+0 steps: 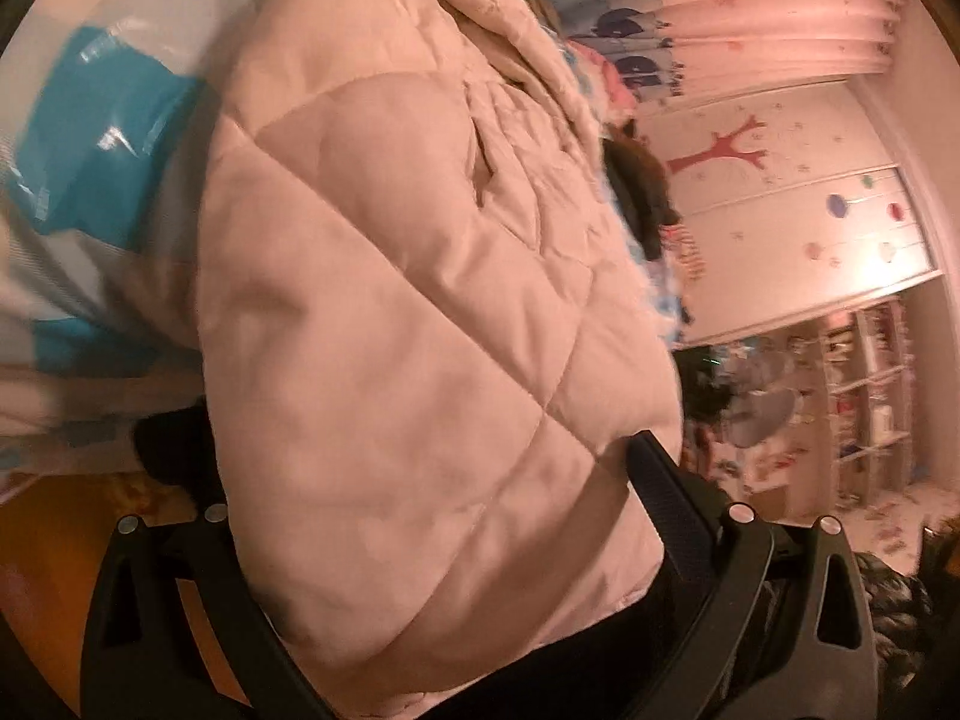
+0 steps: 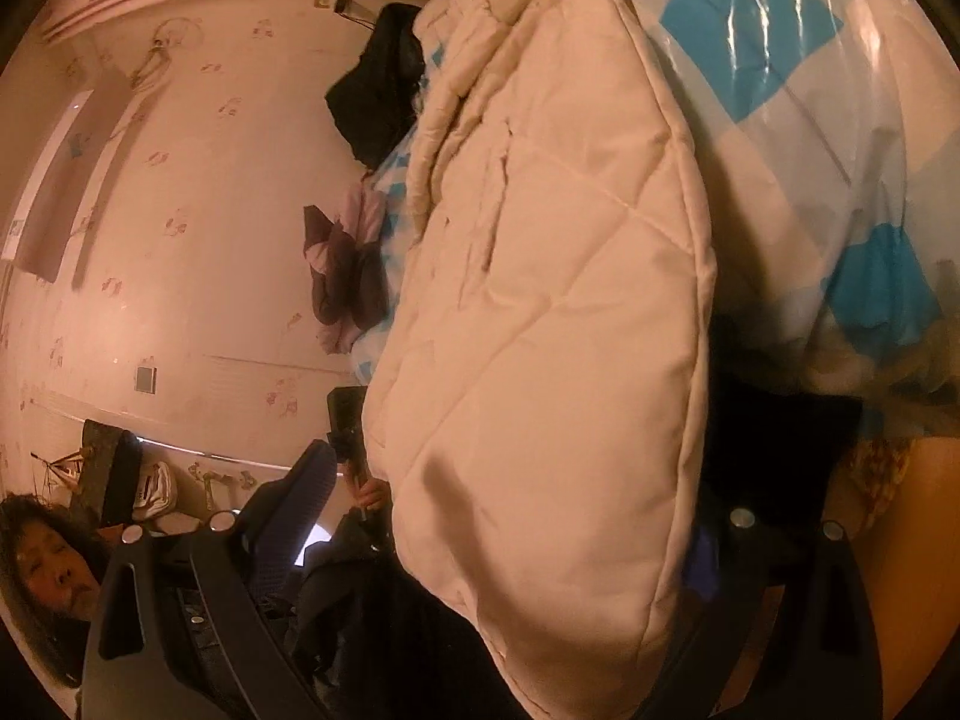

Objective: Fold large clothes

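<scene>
A cream quilted puffer jacket (image 1: pixel 390 312) fills the left wrist view and lies on a blue-and-white checked bed cover (image 1: pixel 102 156). My left gripper (image 1: pixel 408 474) is shut on the jacket's thick hem, one finger on each side of the padding. In the right wrist view the same jacket (image 2: pixel 552 330) hangs between the fingers of my right gripper (image 2: pixel 516 480), which is shut on its edge. The right finger of each gripper is partly hidden by fabric.
The checked bed cover (image 2: pixel 798 120) lies under shiny plastic. A dark garment (image 2: pixel 378 90) and a purple one (image 2: pixel 345 276) lie at the bed's far edge. A wardrobe with tree decals (image 1: pixel 780 192), shelves (image 1: pixel 864 396) and curtains (image 1: pixel 768 12) stand beyond. The person's face (image 2: pixel 54 570) shows at the lower left.
</scene>
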A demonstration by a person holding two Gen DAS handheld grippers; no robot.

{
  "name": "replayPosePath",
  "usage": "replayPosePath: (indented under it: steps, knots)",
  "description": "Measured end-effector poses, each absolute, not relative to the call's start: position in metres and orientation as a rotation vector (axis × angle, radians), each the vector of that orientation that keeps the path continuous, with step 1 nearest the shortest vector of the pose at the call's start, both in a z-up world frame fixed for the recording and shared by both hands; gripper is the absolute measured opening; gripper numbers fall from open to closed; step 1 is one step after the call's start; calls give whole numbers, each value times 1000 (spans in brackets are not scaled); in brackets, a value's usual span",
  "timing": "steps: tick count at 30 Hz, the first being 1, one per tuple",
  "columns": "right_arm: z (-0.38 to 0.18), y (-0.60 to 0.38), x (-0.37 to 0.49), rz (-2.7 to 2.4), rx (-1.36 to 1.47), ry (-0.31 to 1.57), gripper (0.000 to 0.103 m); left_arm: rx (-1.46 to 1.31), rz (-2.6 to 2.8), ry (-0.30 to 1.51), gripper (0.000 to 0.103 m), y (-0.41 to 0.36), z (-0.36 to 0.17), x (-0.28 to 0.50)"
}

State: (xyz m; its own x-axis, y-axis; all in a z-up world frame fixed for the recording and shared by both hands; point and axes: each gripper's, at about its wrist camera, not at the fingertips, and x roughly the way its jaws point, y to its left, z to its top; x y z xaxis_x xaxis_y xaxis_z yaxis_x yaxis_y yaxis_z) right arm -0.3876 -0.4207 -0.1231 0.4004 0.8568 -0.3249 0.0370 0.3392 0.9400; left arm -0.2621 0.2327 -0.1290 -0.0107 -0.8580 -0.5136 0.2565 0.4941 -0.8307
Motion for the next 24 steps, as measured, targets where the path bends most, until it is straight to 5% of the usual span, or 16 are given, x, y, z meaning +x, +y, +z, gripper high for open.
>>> replayPosePath:
  steps: [2,3,4,6,9,14,24]
  knots:
    - [-121,-420,-391,668,1088,988,92,-559,-891,1257,94,234,-119,-265]
    - [-121,-417,-393,654,1076,976,86,-535,-857,1244,87,235,-115,-265]
    - [-120,-415,-394,630,1058,971,67,-477,-805,1222,80,232,-108,-268]
    - [-124,-411,-396,570,1047,956,45,-369,-741,1177,61,224,-90,-275]
    - [-128,-411,-401,549,1067,906,36,-212,-668,1113,39,206,-64,-290]
    - [-123,-410,-404,573,1081,857,28,27,-550,1028,18,184,-30,-304]
    - [-104,-412,-400,627,1015,865,27,230,-436,910,13,169,-1,-332]
